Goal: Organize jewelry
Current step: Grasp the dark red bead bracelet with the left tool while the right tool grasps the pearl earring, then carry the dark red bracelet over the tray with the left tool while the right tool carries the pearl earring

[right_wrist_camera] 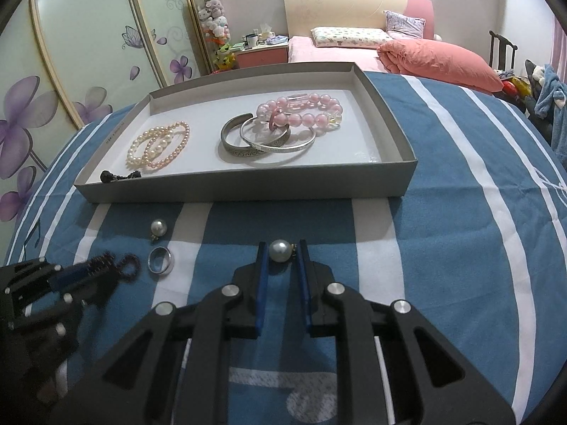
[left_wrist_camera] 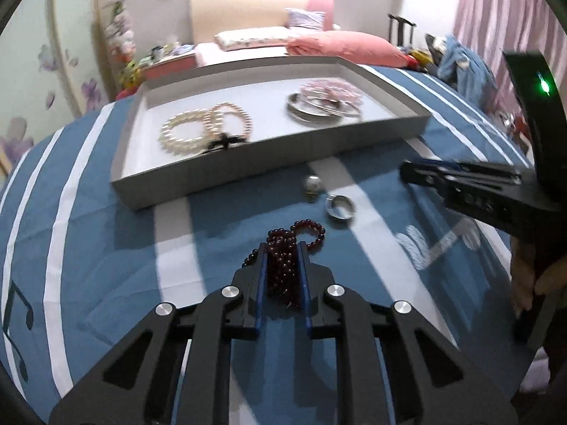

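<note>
Your left tool (left_wrist_camera: 282, 248) pinches the dark red bead bracelet (left_wrist_camera: 288, 248) against the striped bedspread (left_wrist_camera: 106, 233), while your right tool (right_wrist_camera: 282, 248) brackets a pearl earring (right_wrist_camera: 279, 251), fingers slightly apart.

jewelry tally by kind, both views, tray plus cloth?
Bead bracelets: 4, two pearl, pink, dark red in left claw
Metal bangles: 2
Pearl earrings: 2
Ring: 1
Dark small piece: 1
Total: 10
</note>
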Available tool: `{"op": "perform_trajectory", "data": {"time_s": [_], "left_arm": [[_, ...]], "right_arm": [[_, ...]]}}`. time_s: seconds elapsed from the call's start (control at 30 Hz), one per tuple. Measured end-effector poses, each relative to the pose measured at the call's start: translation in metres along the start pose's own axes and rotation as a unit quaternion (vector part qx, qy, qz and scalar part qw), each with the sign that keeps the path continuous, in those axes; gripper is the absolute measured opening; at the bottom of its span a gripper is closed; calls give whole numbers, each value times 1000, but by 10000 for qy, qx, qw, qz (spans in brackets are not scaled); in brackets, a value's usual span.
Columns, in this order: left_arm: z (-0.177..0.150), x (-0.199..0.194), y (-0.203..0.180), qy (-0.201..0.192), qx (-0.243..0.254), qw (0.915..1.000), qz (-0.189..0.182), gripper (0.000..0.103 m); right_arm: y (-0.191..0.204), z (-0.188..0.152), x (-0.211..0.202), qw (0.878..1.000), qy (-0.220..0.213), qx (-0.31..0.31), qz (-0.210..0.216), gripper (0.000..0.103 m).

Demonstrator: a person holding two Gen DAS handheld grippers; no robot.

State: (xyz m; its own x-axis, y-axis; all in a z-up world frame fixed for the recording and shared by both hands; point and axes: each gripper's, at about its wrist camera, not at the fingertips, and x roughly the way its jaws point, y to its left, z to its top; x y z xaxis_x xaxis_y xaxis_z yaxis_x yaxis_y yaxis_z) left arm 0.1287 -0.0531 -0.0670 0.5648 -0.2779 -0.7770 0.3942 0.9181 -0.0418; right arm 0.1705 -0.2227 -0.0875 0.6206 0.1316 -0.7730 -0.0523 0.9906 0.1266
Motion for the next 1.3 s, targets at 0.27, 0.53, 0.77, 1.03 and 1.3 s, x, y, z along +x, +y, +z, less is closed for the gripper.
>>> {"op": "perform_trajectory", "data": {"time_s": [0.27, 0.53, 0.77, 1.03, 1.3], "left_arm": [[-8, -8, 18, -4, -258, 9996, 114, 15], [-10, -22, 25, -219, -448, 9987, 63, 14], [-9, -43, 26, -697, -578, 9959, 21, 14], [-5, -58, 18, -1050, -611, 9926, 82, 14], [-3, -80, 12, -1517, -627, 9858, 357, 14]], "right_arm": [[3, -4, -2, 10000, 7, -77, 21, 16], [3, -9, -13, 9998, -99, -31, 141, 16], [7, -9, -37, 9983, -519, -35, 268, 16], [21, -8, -70, 9926, -1136, -190, 396, 16], [41, -9, -106, 9802, -1889, -441, 401, 16]]}}
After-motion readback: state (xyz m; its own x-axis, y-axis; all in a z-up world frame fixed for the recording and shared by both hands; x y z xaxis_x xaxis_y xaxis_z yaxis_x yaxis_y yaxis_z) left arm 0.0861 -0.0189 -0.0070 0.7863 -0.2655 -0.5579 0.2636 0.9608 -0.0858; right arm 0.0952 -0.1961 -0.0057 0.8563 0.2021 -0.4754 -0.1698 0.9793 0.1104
